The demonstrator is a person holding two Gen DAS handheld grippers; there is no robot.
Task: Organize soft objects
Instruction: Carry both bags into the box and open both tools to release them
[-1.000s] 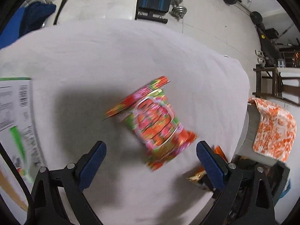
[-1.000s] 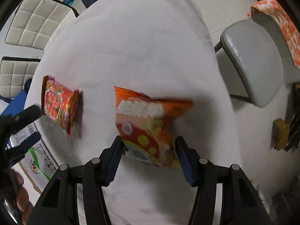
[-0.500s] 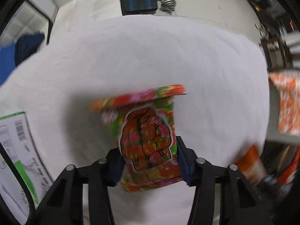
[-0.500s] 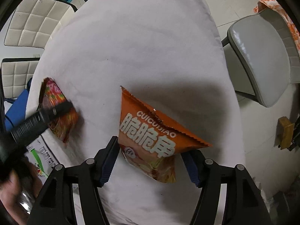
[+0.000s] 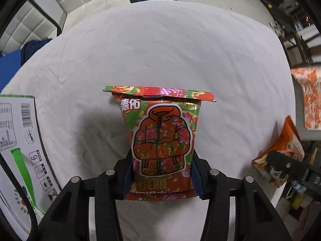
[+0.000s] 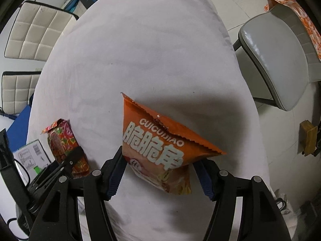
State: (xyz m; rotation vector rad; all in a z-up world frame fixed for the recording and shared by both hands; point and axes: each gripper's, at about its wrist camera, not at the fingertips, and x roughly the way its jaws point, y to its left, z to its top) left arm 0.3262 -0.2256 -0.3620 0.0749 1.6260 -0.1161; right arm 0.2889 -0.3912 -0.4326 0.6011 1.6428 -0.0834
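My left gripper [image 5: 160, 178] is shut on a red floral snack bag [image 5: 162, 140] with a jacket picture, held upright above the white-clothed table [image 5: 160, 50]. My right gripper [image 6: 160, 174] is shut on an orange snack bag [image 6: 160, 146] with white lettering, also lifted above the cloth. The orange bag also shows at the right edge of the left wrist view [image 5: 280, 150]. The floral bag and the left gripper show at the lower left of the right wrist view [image 6: 60, 140].
A white and green cardboard box [image 5: 18, 144] lies at the table's left edge. A grey chair [image 6: 280, 60] with an orange patterned cloth [image 6: 297, 12] stands right of the table. Padded white chairs [image 6: 36, 22] stand to the far left.
My left gripper closed on the floral bag and lifted it upright. My right gripper kept hold of the orange bag, which turned so that its lettered face shows.
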